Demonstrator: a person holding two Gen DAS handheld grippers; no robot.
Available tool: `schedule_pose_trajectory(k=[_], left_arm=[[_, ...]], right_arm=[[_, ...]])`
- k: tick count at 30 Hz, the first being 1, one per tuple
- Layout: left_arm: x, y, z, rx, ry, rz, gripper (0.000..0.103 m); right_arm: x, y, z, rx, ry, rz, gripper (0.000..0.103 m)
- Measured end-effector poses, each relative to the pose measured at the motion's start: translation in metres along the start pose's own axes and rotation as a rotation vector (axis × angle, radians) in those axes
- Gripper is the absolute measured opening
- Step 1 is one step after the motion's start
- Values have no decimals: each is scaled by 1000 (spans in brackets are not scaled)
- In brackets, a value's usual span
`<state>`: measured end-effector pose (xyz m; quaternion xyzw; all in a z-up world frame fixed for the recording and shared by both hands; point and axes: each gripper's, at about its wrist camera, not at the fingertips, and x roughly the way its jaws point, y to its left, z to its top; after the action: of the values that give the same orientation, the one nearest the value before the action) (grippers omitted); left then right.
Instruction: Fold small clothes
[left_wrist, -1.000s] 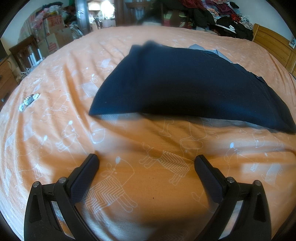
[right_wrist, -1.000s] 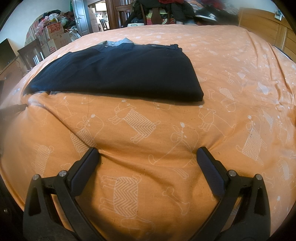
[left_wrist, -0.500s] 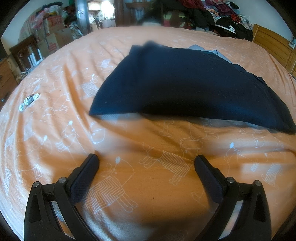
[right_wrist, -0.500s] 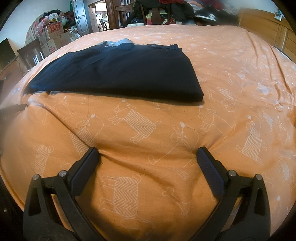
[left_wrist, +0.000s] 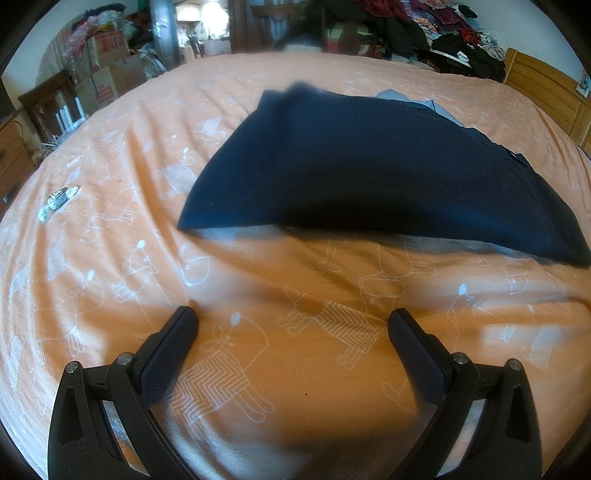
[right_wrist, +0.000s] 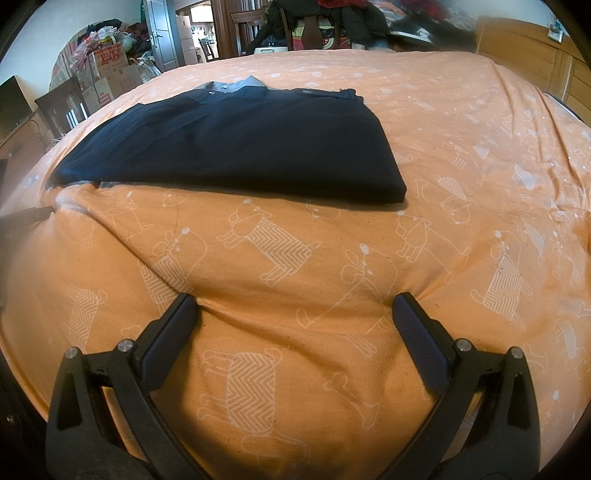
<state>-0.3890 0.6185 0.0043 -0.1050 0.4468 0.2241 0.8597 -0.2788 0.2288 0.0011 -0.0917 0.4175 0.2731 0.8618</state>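
Right now your left gripper (left_wrist: 291, 317) and right gripper (right_wrist: 293, 302) both rest spread wide and empty on the near orange bedspread (right_wrist: 461, 147); the folded navy shirt (right_wrist: 236, 147) lies flat farther ahead, apart from both

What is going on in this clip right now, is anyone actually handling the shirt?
Nobody is. A navy shirt with a grey collar lies folded flat on the orange bedspread. The left gripper and right gripper are both open and empty, resting low on the bedspread short of the shirt's near edge. A small crumpled wrapper lies off to the side in the left wrist view.
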Motion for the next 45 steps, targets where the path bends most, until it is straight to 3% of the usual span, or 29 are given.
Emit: schedule_pose_trajectory(k=[45], left_arm=[[1,-2,2,2,-5,-2,103]], right_arm=[[0,1,0,-4,-2,-5,103]])
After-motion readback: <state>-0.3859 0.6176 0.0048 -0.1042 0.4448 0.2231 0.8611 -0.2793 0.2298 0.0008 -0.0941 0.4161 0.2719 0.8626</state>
